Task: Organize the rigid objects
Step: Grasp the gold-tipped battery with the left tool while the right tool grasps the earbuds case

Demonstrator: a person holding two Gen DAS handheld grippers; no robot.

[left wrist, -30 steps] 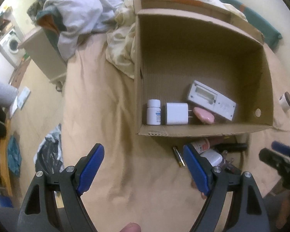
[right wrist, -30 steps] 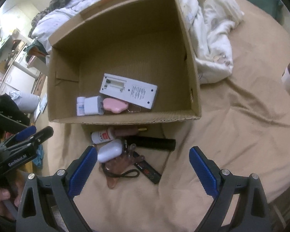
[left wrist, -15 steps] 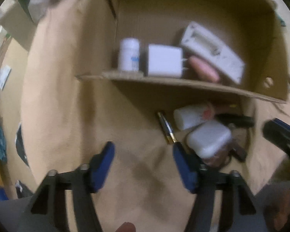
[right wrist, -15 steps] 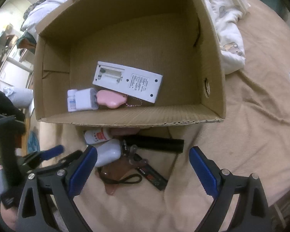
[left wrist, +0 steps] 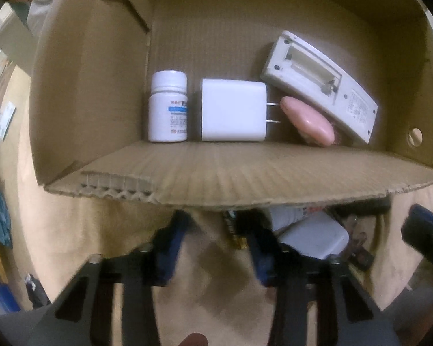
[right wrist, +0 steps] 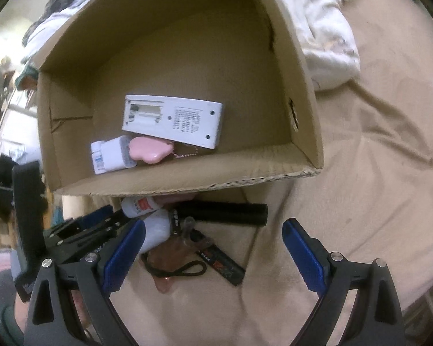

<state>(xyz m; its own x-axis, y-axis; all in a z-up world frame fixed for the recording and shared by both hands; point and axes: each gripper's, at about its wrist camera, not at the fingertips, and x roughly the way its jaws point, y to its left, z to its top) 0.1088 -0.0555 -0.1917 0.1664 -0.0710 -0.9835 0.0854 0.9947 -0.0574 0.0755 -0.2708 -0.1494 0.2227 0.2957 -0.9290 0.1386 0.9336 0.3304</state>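
Corrugated cardboard box (left wrist: 222, 173), open-topped, on a tan bedsheet (right wrist: 375, 173). Inside, along the near wall: white plastic pill bottle (left wrist: 167, 106), boxy white charger (left wrist: 233, 110), smooth pink keychain charm (left wrist: 309, 121), white remote (left wrist: 317, 83) back-up. Left gripper (left wrist: 216, 239): blue fingers (left wrist: 170, 242) closing, slim gold-tipped tube (left wrist: 233, 230) between them; contact unclear. Right gripper (right wrist: 213, 253): fingers spread wide, empty, above a matte black cylinder (right wrist: 222, 213).
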